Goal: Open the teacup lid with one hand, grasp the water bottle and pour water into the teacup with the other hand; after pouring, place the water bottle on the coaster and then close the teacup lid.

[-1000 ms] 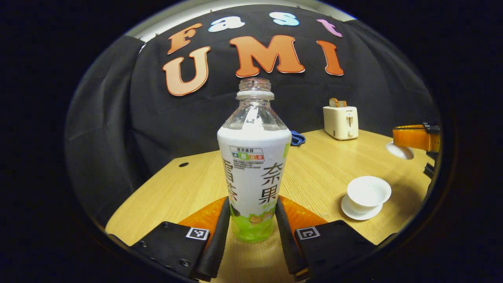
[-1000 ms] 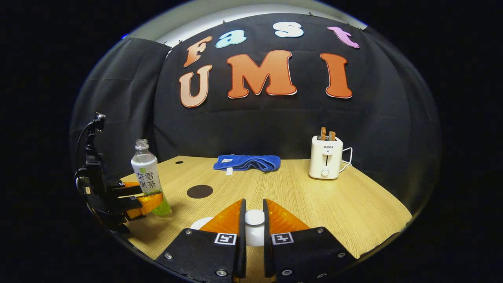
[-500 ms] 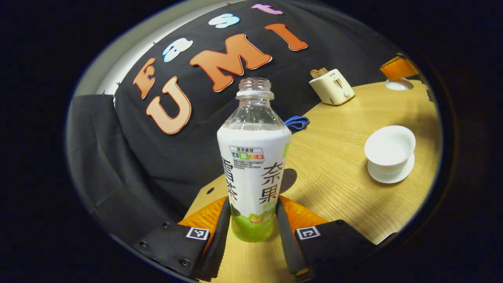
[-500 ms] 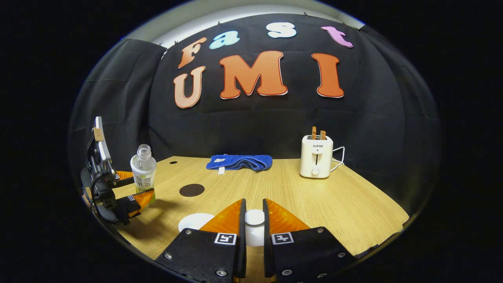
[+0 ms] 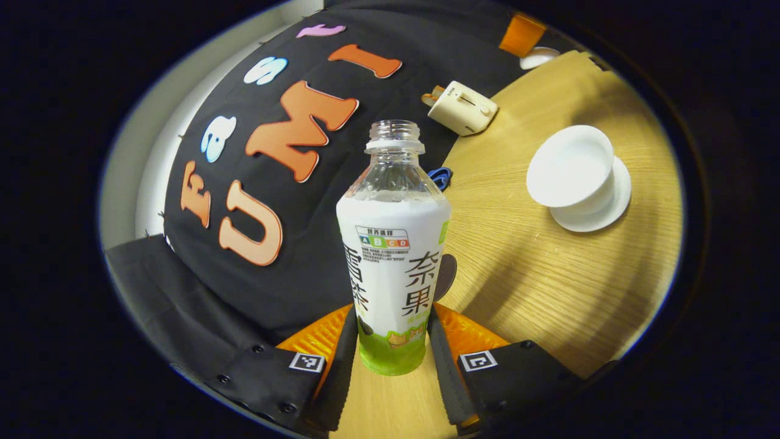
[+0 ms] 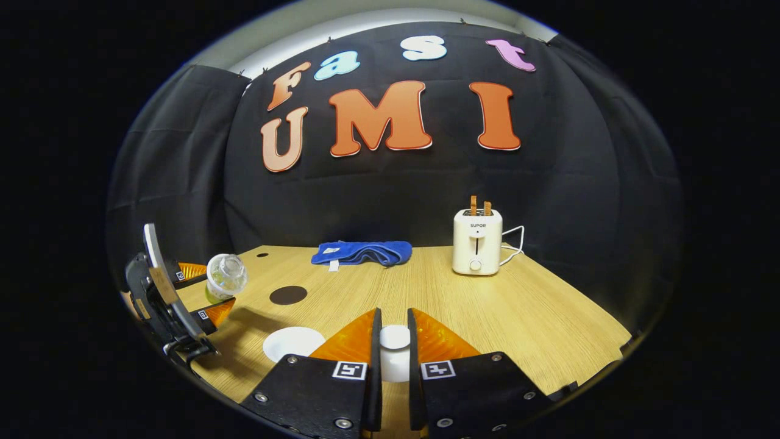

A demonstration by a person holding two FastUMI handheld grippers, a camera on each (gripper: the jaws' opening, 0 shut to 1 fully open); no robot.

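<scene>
Tilted further than half a second ago, the water bottle (image 5: pixel 393 244) now leans hard toward the teacup (image 5: pixel 571 166): in the left gripper view the table (image 5: pixel 548 286) has swung up to the right side and the cup sits higher and closer to the bottle's neck. In the right gripper view the bottle (image 6: pixel 226 277) has gone from near upright to showing its open mouth toward the camera.

Bottle is uncapped, liquid level up near the shoulder. Left gripper (image 5: pixel 393 341) clamps it low on the body, both fingers pressed on either side of the label. Long axis runs straight out along the fingers, mouth farthest from the hand. Cup is open, on its saucer (image 5: pixel 594 204), lying to the right of the bottle's mouth and apart from it; no water leaving the mouth yet that I can see.

Right gripper (image 6: pixel 394 347) is closed narrow on the white lid (image 6: pixel 395 338), pinching its knob, held up near the front edge of the table, with the cup (image 6: pixel 294 343) below and to its left. Dark round coaster (image 6: pixel 288 295) sits farther back, between bottle and cup, bare.

Judgement: mid-pour approach; the mouth needs to come over the cup rim before tipping more, else it spills on the table.

Blue cloth (image 6: pixel 359 252) and toaster (image 6: pixel 477 242) far back, out of the way.
</scene>
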